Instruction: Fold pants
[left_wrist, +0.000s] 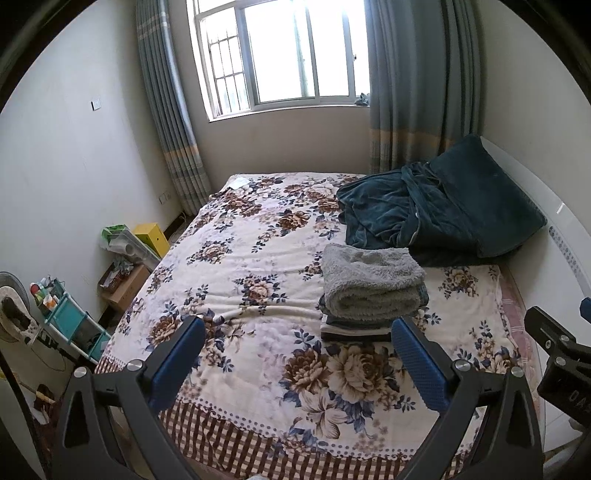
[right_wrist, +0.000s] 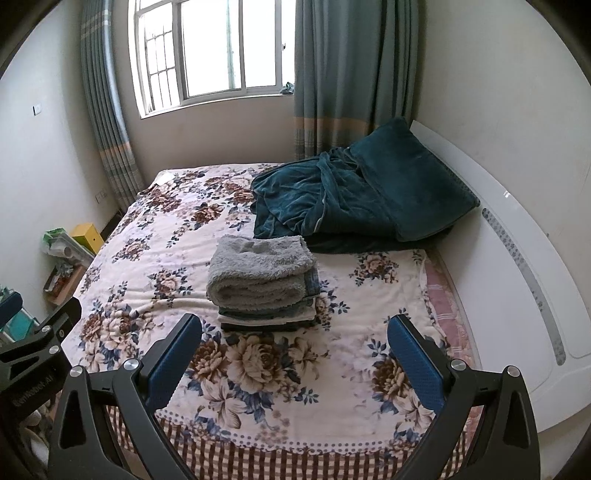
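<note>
**Both grippers wide and empty over the bed, folded stack ahead**

We hold the left gripper and the right gripper above the near edge of the bed, each with its blue-padded fingers spread wide apart and nothing between them.

The left wrist view shows us what the right one barely catches: the floor beside the bed, with a teal cart, a cardboard box and a yellow box against the wall. It also shows part of the right gripper's black frame at its right edge. The right wrist view gives us more of the white headboard curving along the right side, and part of the left gripper's frame at its left edge.

The folded pants are a grey fleecy bundle lying on top of a stack of folded clothes on the floral bedspread. In the left view the stack sits just beyond the right-hand finger, its near corner close to that fingertip. In the right view it lies ahead, nearer the left-hand finger, apart from both pads. Behind the stack, a dark teal blanket is heaped toward the headboard, beneath the window.
</note>
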